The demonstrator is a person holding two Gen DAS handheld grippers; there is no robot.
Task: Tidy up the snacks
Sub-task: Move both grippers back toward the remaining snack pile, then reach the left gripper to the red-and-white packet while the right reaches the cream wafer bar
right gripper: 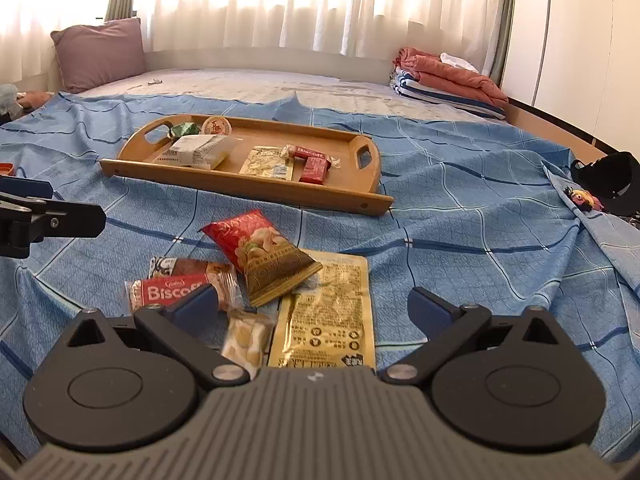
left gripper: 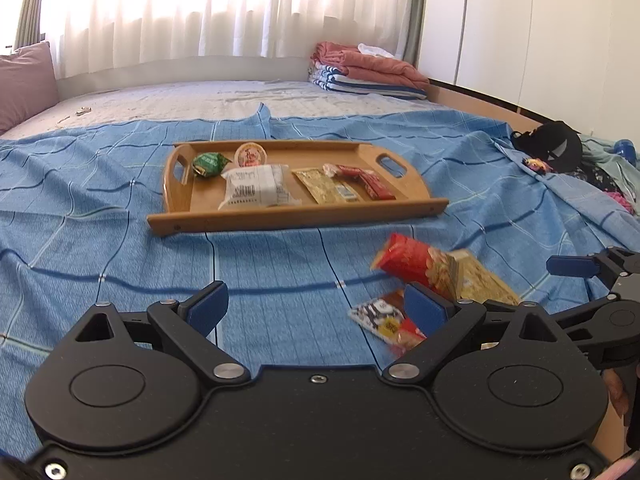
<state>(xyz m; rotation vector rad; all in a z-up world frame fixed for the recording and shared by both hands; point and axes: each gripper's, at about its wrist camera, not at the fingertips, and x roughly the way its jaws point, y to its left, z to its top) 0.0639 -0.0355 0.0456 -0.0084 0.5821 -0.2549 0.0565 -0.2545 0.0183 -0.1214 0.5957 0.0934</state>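
Note:
A wooden tray (left gripper: 304, 214) (right gripper: 248, 186) lies on the blue bedsheet and holds several snacks: a green packet (left gripper: 208, 163), a round cup (left gripper: 251, 155), a white packet (left gripper: 256, 186), a gold sachet (left gripper: 326, 186) and red Biscoff bars (left gripper: 368, 182). Loose snacks lie on the sheet nearer me: a red nut bag (right gripper: 260, 254), a gold sachet (right gripper: 332, 312), a Biscoff bar (right gripper: 176, 290) and a small clear packet (right gripper: 246, 338). My left gripper (left gripper: 316, 310) is open and empty, left of the pile. My right gripper (right gripper: 312, 312) is open and empty, just above the pile.
Folded blankets (left gripper: 364, 70) sit at the far right of the bed, a purple pillow (right gripper: 100, 52) at the far left. A black cap (left gripper: 552, 146) and clothes lie at the right edge. White wardrobe doors (left gripper: 540, 32) stand to the right.

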